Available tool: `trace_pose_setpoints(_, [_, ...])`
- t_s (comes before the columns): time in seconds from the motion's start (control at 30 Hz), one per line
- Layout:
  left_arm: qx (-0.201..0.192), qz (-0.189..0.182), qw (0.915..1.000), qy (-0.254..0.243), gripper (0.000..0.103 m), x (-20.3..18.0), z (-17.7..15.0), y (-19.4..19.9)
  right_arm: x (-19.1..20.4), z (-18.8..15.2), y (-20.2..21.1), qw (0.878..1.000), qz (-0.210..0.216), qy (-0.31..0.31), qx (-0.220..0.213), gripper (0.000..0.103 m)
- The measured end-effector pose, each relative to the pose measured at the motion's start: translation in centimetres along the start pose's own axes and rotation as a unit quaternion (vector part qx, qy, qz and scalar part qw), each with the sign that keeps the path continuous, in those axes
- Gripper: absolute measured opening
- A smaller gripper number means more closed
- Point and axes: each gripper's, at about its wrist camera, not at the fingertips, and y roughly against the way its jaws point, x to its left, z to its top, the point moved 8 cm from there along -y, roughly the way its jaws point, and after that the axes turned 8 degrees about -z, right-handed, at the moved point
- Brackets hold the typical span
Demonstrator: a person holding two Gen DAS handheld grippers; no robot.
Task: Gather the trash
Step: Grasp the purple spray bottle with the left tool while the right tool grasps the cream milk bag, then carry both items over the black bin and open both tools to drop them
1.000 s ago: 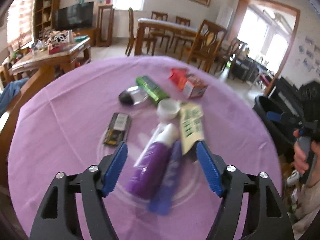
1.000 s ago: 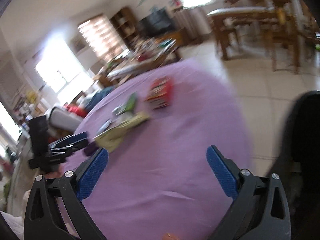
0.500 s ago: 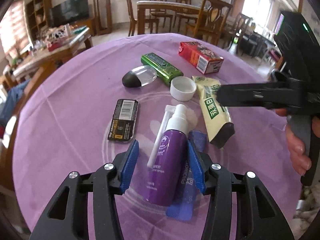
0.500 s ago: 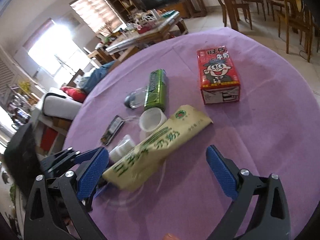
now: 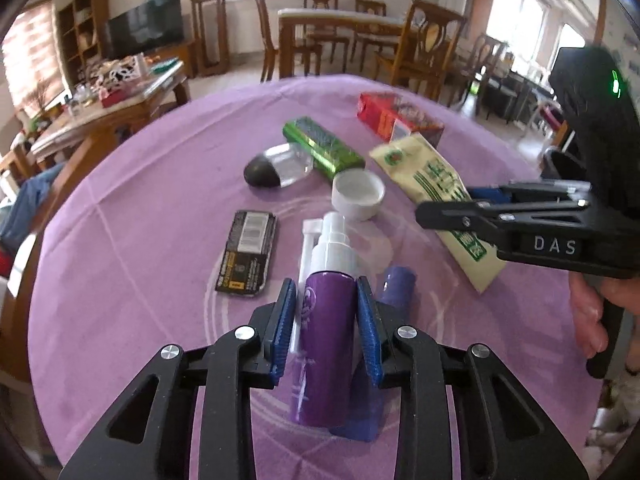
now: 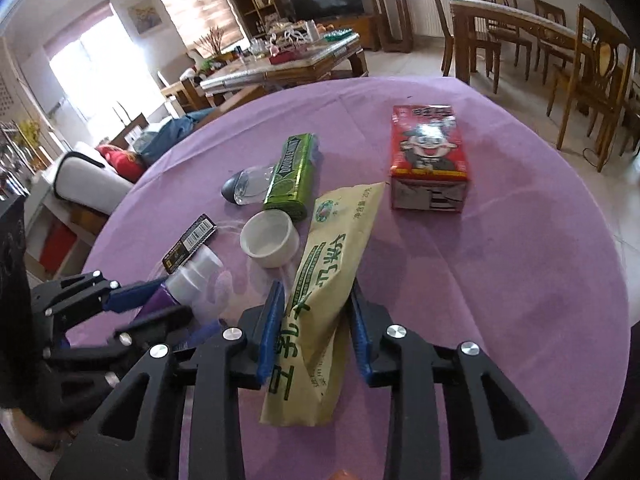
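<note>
left gripper (image 5: 326, 320) clamping glossy purple spray bottle (image 5: 326, 344), right gripper (image 6: 314, 330) pinching crinkled paper packet (image 6: 320, 308)

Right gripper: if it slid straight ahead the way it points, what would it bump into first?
The right gripper is shut on the yellow pouch, so that leads. Beyond the pouch's tip, the red carton looks closest to its line, though depth is hard to judge.

round table under a purple cloth (image 5: 120, 240); wooden dining chairs (image 6: 592, 60); television (image 5: 142, 34).
</note>
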Motion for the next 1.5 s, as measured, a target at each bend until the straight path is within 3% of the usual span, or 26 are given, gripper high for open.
trace_pose_setpoints(0.1, [-0.028,-0.017,0.9995,0.003,0.03,-0.7,0.3,1.1,-0.8,0.4,1.5,0.999,0.02,-0.016,-0.024,0.031])
trace_pose_setpoints(0.2, [-0.055,-0.038,0.9977,0.01,0.03,-1.8,0.6,2.2,-2.6,0.5,4.8,0.996,0.033,-0.035,-0.074,0.031])
trace_pose_setpoints(0.4, [-0.106,-0.085,0.9907,-0.002,0.03,-6.5,3.1,3.8,-8.2,0.6,10.9,0.984,0.011,-0.073,-0.16,0.031])
trace_pose_setpoints(0.7, [-0.144,-0.201,0.967,-0.06,0.03,-20.6,8.2,1.2,-21.7,-1.8,20.7,0.939,-0.084,-0.177,-0.283,0.031])
trace_pose_setpoints(0.87, [-0.124,-0.268,0.9517,-0.084,0.03,-30.1,9.7,-3.3,-28.0,-4.6,23.6,0.912,-0.14,-0.22,-0.316,0.031])
trace_pose_setpoints(1.13, [-0.065,-0.294,0.9431,-0.141,0.03,-41.3,7.8,-10.6,-35.2,-8.9,24.0,0.891,-0.169,-0.279,-0.316,0.031])
trace_pose_setpoints(1.5, [-0.023,-0.28,0.9443,-0.171,0.03,-45.3,6.5,-16.4,-37.4,-11.4,23.6,0.888,-0.163,-0.293,-0.314,0.031])
